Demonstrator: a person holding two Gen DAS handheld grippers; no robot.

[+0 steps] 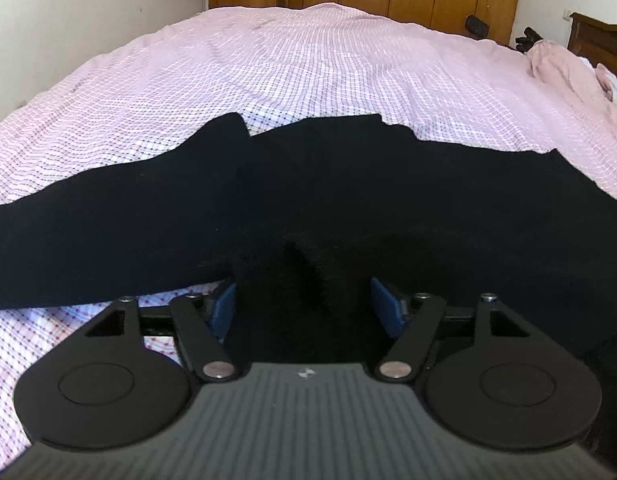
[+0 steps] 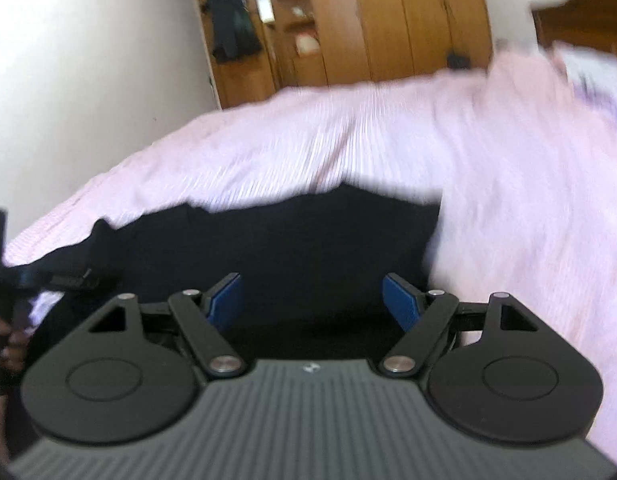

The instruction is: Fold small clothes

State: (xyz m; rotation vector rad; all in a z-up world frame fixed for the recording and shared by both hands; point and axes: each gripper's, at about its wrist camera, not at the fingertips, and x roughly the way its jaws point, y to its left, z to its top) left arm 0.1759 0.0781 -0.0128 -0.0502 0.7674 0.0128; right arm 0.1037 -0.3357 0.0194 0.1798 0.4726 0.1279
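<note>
Near the bed's (image 1: pixel 308 64) front edge: black garment (image 1: pixel 348 200) bunched between the left gripper's (image 1: pixel 304 308) wide tongs; right gripper (image 2: pixel 312 300) wide, empty. Loose bunch may slip free.

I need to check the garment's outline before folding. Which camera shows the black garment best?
The left wrist view: it is sharp, and the black garment spreads across the pink checked bedspread with its far edge clearly outlined. The right wrist view is motion-blurred and shows only part of it.

surface: bed (image 1: pixel 268 60), pink checked cover | on it: black garment (image 1: pixel 348 184) spread flat, near edge
</note>
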